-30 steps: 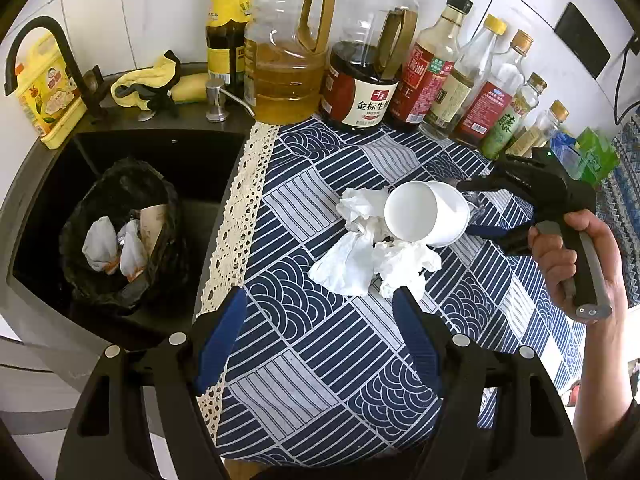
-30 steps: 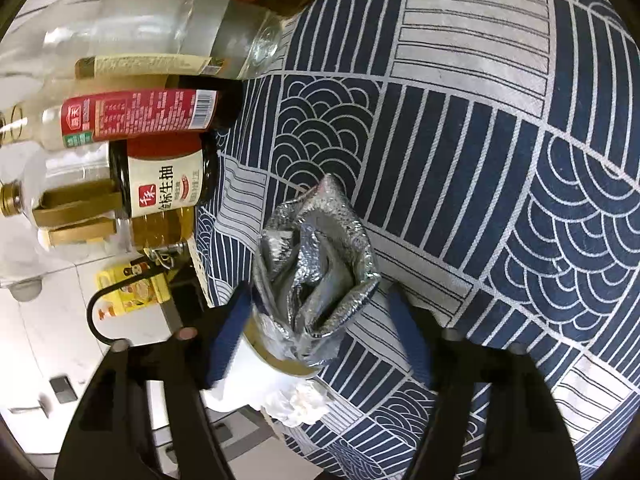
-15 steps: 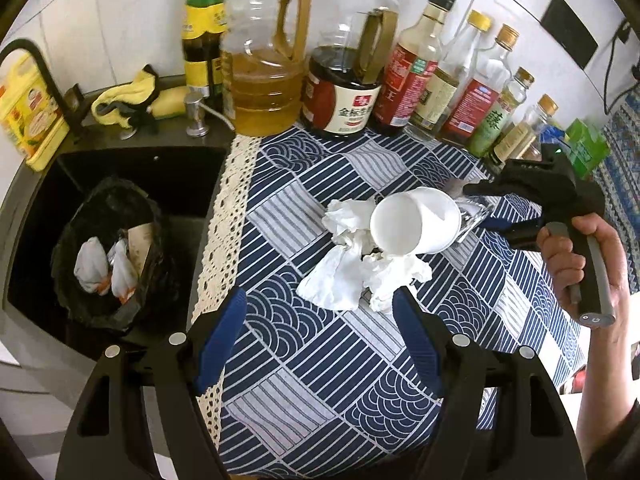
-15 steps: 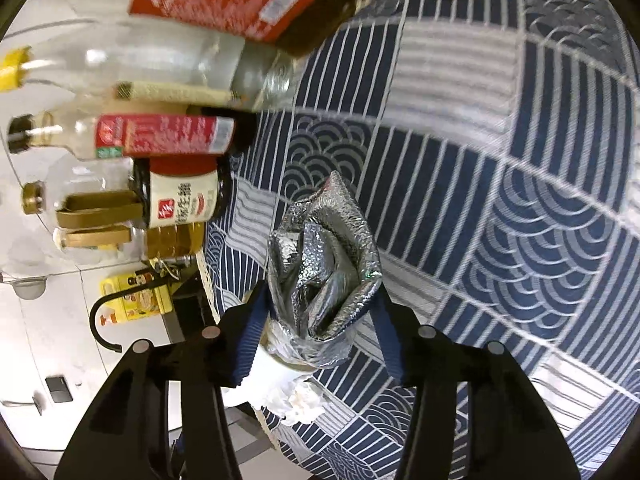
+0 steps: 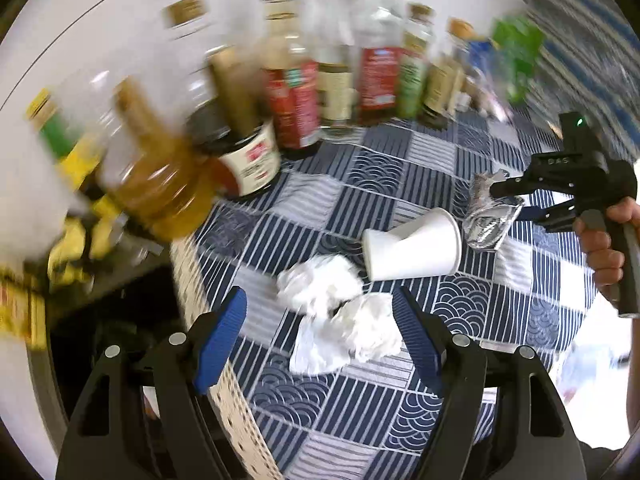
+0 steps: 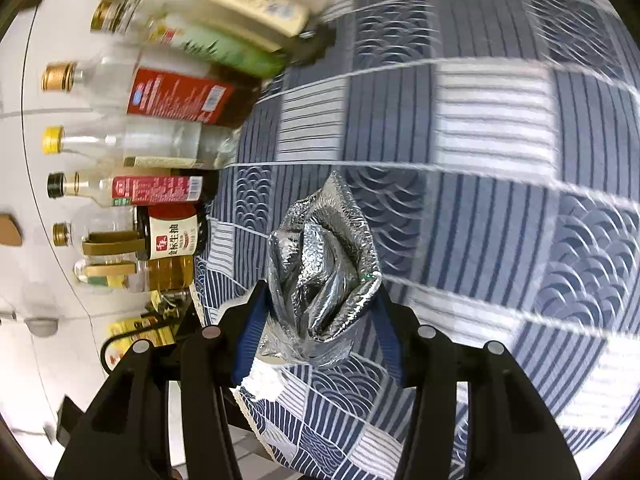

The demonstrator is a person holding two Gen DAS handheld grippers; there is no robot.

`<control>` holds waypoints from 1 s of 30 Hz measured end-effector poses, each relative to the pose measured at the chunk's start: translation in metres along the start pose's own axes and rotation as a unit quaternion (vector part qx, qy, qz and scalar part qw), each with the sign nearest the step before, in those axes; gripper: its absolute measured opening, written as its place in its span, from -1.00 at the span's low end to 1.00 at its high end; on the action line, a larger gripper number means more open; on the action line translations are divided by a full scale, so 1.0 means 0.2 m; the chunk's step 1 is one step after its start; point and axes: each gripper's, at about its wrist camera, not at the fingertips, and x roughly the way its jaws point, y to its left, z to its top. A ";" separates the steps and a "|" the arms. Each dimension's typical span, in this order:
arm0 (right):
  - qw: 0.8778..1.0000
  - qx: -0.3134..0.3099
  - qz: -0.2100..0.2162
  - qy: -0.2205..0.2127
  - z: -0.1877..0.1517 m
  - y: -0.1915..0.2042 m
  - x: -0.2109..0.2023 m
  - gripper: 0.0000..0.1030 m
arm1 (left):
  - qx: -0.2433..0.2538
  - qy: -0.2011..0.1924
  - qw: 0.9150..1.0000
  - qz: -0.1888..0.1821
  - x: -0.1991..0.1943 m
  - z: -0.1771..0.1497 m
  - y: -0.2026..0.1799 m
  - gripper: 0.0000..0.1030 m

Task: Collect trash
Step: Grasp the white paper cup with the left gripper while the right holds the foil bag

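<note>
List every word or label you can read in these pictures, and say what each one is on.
"金标生抽": the white label of the dark soy sauce bottle, right wrist view.
"DAS"-like raised letters, uncertain: the right gripper body, left wrist view.
Red, green and cream labels on the other bottles: print too small or blurred to read.

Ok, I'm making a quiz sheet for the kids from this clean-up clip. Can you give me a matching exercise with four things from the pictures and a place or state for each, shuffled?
Things:
1. paper cup
2. foil wrapper
3. crumpled tissues
4. left claw

States:
A. pinched between two blue pads
B. open, holding nothing
C. lying on its side on the cloth
D. white, bunched in a heap in front of the open claw

Pairs: 1-C, 2-A, 3-D, 4-B
</note>
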 end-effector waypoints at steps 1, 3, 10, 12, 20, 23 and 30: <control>1.000 0.006 0.001 -0.006 -0.02 -0.03 -0.03 -0.01 | 0.024 0.005 1.000 -0.003 0.03 0.03 -0.03 0.42; 1.000 0.021 0.004 -0.019 -0.07 -0.09 -0.07 0.00 | 0.058 0.013 0.998 -0.013 0.07 0.06 -0.08 0.42; 0.996 0.056 0.015 -0.067 -0.30 -0.25 -0.24 0.00 | 0.208 0.044 0.976 -0.039 0.22 0.12 -0.28 0.42; 0.995 0.061 0.017 -0.075 -0.37 -0.27 -0.27 0.00 | 0.250 0.047 0.966 -0.047 0.26 0.14 -0.33 0.42; 0.991 0.092 0.029 -0.089 -0.68 -0.29 -0.25 0.00 | 0.363 0.070 0.926 -0.071 0.48 0.18 -0.46 0.42; 0.991 0.105 0.033 -0.081 -0.77 -0.30 -0.20 0.00 | 0.377 0.090 0.919 -0.073 0.56 0.17 -0.48 0.42; 0.991 0.106 0.033 -0.073 -0.88 -0.30 -0.12 0.00 | 0.419 0.104 0.900 -0.057 0.67 0.13 -0.53 0.42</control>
